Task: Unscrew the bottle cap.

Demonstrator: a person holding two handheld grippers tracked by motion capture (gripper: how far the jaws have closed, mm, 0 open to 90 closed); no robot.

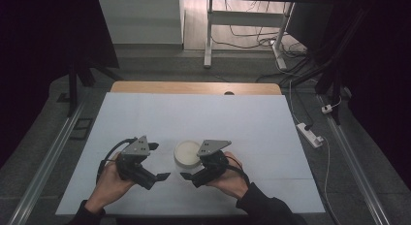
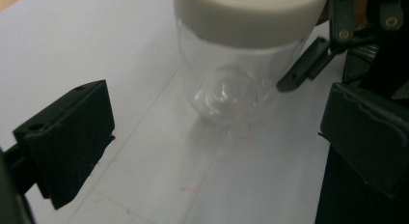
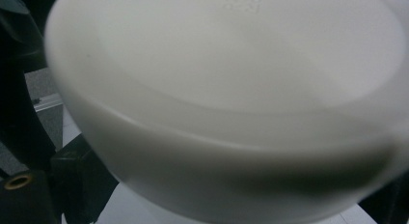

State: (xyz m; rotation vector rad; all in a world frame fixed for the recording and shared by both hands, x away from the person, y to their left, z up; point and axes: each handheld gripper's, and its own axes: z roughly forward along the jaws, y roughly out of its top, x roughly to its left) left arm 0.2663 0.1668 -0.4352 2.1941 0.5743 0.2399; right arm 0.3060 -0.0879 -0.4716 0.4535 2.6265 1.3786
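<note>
A clear jar (image 1: 188, 157) with a cream lid (image 1: 187, 151) stands upright on the white worktop (image 1: 232, 123), near the front edge and about midway across. The person's two hands come in from the near side, one on each flank of it.

The left gripper (image 1: 157, 162) sits just left of the jar, held in the left hand (image 1: 109, 181). Its jaws stand wide apart with nothing between them. In the left gripper view the jar (image 2: 226, 84) stands ahead of them, beyond the tips and not touched by them, the lid (image 2: 251, 14) at the top of the frame. The other gripper shows there just beside the jar's far side.

The right gripper (image 1: 191, 172) is close against the jar's right side, held in the right hand (image 1: 231, 179). In the right gripper view the lid (image 3: 231, 103) looms very near and blurred, with a dark jaw low at the left edge. I cannot tell whether those jaws press on the jar or only stand close by.

Beyond the worktop a power strip (image 1: 310, 134) lies on the grey floor.
</note>
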